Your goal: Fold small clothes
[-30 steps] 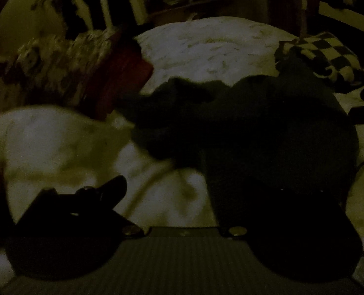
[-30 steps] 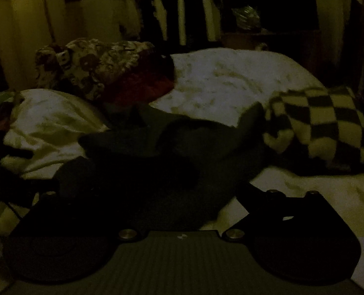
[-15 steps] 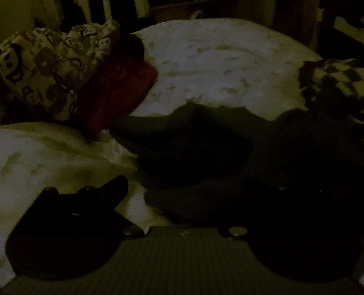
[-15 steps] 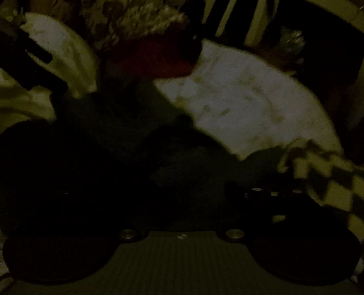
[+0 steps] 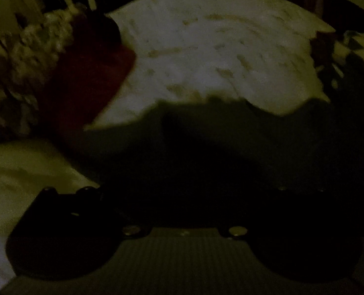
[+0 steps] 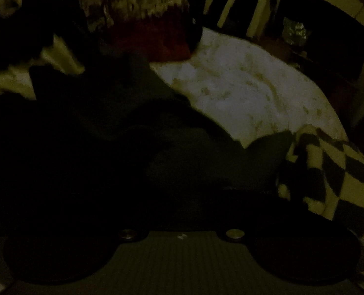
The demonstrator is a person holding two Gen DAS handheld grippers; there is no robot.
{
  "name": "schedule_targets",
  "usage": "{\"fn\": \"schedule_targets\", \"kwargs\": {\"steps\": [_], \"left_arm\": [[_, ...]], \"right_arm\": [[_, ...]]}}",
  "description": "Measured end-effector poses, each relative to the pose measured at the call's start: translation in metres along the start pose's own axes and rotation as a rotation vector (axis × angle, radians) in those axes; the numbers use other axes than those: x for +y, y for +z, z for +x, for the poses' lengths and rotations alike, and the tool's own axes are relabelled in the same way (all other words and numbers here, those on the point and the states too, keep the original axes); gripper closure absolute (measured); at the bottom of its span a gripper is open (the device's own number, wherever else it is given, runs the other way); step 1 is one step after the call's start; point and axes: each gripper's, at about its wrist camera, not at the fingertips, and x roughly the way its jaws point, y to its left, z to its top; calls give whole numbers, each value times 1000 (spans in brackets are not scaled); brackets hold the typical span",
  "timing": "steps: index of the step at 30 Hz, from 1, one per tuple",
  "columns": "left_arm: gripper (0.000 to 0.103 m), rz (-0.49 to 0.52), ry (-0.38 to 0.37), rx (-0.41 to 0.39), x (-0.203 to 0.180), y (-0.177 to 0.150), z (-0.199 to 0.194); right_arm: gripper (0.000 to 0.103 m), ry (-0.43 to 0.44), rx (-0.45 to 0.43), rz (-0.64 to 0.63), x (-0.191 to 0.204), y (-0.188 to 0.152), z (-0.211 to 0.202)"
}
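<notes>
Dark garment [image 5: 231, 147] [image 6: 133, 135] spread on white bedding [image 5: 218, 49], directly ahead of both jaws; jaw state indiscernible.

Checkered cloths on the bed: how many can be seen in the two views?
1. The checkered cloth lies at the right edge of the white bedding, beside the dark garment. The dim light may hide others.

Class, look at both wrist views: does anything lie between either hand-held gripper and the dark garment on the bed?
Nothing visible does. The dark garment spreads right up to the left hand-held gripper and the right hand-held gripper. The checkered cloth lies off to the side. The dim light hides the fingertips.
</notes>
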Motion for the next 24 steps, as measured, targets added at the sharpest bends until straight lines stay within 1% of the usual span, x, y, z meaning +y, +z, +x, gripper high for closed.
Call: {"fn": "schedule_targets", "kwargs": {"steps": [2, 3, 5, 7, 8, 9, 10, 11, 12, 13, 14, 15, 16, 17, 19, 20, 21, 22, 24], "left_arm": [[2, -18, -8, -11, 0, -8, -10], [2, -20, -12, -31, 1, -10, -19], [2, -5, -47, -85, 5, -13, -44], [1, 41, -93, -145, 4, -17, -69], [0, 62, -93, -163, 3, -21, -77], [0, 79, -73, -173, 3, -26, -82], [0, 87, -49, -176, 3, -31, -84], [0, 86, -29, -169, 5, -36, -85], [0, 75, -16, -157, 8, -41, -86], [0, 57, -3, -152, 12, -45, -86], [0, 40, 9, -145, 17, -50, -86], [0, 24, 28, -139, 23, -55, -87], [0, 20, 46, -136, 30, -60, -88], [0, 25, 68, -134, 34, -65, -89], [0, 47, 105, -130, 34, -71, -92], [0, 62, 123, -130, 33, -74, -93], [0, 74, 132, -132, 29, -79, -97], [0, 80, 130, -136, 26, -83, -99], [0, 78, 108, -143, 22, -91, -106]], "right_arm": [[84, -12, -84, 42, -8, 0, -17], [84, -19, -119, 65, -14, 2, -29], [85, -26, -170, 126, -29, 5, -52], [86, -38, -189, 209, -47, 1, -76], [86, -55, -190, 244, -56, -2, -82], [86, -83, -175, 286, -65, -9, -89], [77, -111, -144, 328, -73, -17, -90], [57, -130, -92, 379, -82, -26, -90], [49, -138, -58, 426, -89, -36, -90], [30, -147, -42, 475, -92, -45, -95], [20, -159, -43, 493, -90, -50, -102], [20, -174, -56, 471, -83, -49, -110], [20, -188, -72, 420, -73, -44, -118], [14, -202, -96, 357, -62, -37, -125], [0, -216, -179, 200, -32, -16, -139], [0, -177, -210, 120, -15, -4, -141], [0, -126, -217, 64, -3, 1, -140], [0, -50, -208, -2, 15, 13, -131], [0, 64, -207, -115, 47, 26, -107]]}}
